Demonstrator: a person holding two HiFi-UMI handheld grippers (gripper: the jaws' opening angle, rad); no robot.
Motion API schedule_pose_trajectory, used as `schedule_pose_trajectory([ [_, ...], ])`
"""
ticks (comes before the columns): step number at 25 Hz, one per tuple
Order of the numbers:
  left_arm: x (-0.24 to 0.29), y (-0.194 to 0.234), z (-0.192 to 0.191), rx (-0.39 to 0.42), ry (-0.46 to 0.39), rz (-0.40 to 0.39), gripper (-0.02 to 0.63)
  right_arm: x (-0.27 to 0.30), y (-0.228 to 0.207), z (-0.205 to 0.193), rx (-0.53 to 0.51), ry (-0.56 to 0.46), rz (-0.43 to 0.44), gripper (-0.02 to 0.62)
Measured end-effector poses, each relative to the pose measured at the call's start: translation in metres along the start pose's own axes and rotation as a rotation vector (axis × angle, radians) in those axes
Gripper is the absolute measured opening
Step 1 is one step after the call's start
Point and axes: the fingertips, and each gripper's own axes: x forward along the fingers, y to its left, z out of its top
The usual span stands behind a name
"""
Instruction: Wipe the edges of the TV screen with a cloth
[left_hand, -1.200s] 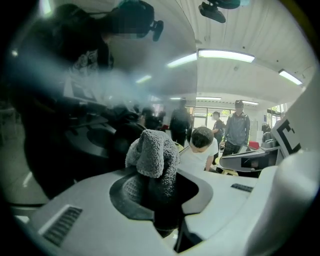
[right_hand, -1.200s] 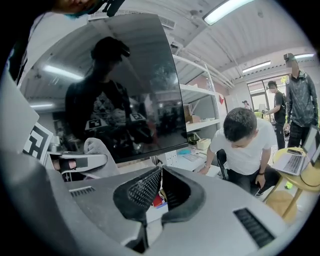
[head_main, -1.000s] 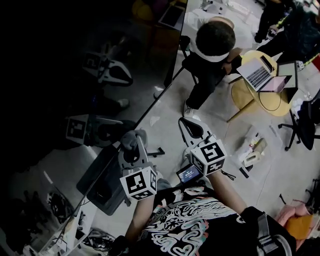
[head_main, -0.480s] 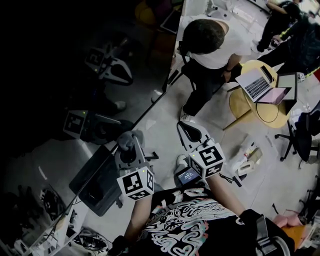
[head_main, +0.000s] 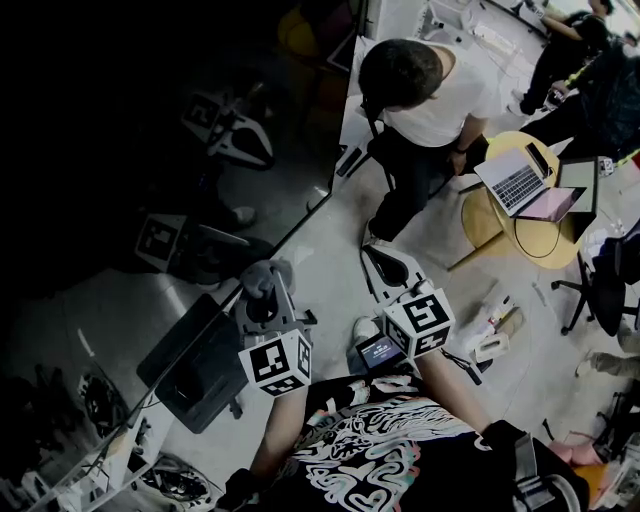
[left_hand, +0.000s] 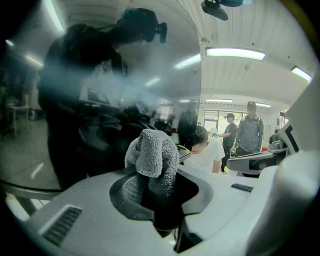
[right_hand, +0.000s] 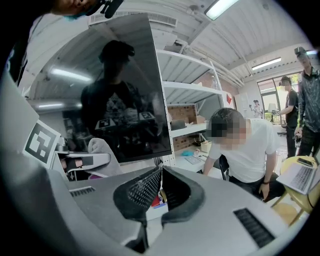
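Observation:
A large dark TV screen (head_main: 150, 150) fills the left of the head view and mirrors the room; its right edge runs past my left gripper (head_main: 258, 290). That gripper is shut on a grey fluffy cloth (head_main: 262, 274), which sits at the screen's edge. In the left gripper view the cloth (left_hand: 151, 156) bulges up between the jaws against the glossy screen (left_hand: 90, 100). My right gripper (head_main: 385, 268) hangs to the right, away from the screen, shut with nothing between its jaws. In the right gripper view the gripper (right_hand: 160, 187) points toward the screen (right_hand: 120, 90), and the cloth (right_hand: 102, 152) shows at left.
A person in a white shirt (head_main: 420, 90) sits bent over close behind the TV's right side. A round yellow table (head_main: 530, 200) holds laptops. An office chair (head_main: 605, 260) and floor clutter lie to the right. White shelving (right_hand: 195, 125) stands behind the screen.
Both grippers have stayed nearly in place with the cloth held at the screen's edge. The seated person has shifted leftward in the head view as the camera moved.

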Motion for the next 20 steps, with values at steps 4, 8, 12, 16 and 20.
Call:
schedule_pose_trajectory([
  [4,0.007,-0.006,0.0,-0.006,0.002,-0.003,0.074,0.003,-0.004,0.001,0.007,0.001,0.008,0.029],
  [8,0.02,-0.019,0.001,-0.011,0.008,-0.009,0.073,0.006,-0.016,0.001,0.008,0.006,0.021,0.029],
  [12,0.029,-0.026,0.003,-0.009,0.015,-0.013,0.074,0.011,-0.027,0.004,0.013,0.011,0.023,0.029],
  [16,0.036,-0.033,0.005,-0.009,0.016,-0.008,0.074,0.014,-0.035,0.01,0.011,0.004,0.035,0.029],
  [20,0.045,-0.042,0.005,-0.011,0.025,-0.008,0.073,0.017,-0.048,0.011,0.015,0.007,0.04,0.029],
])
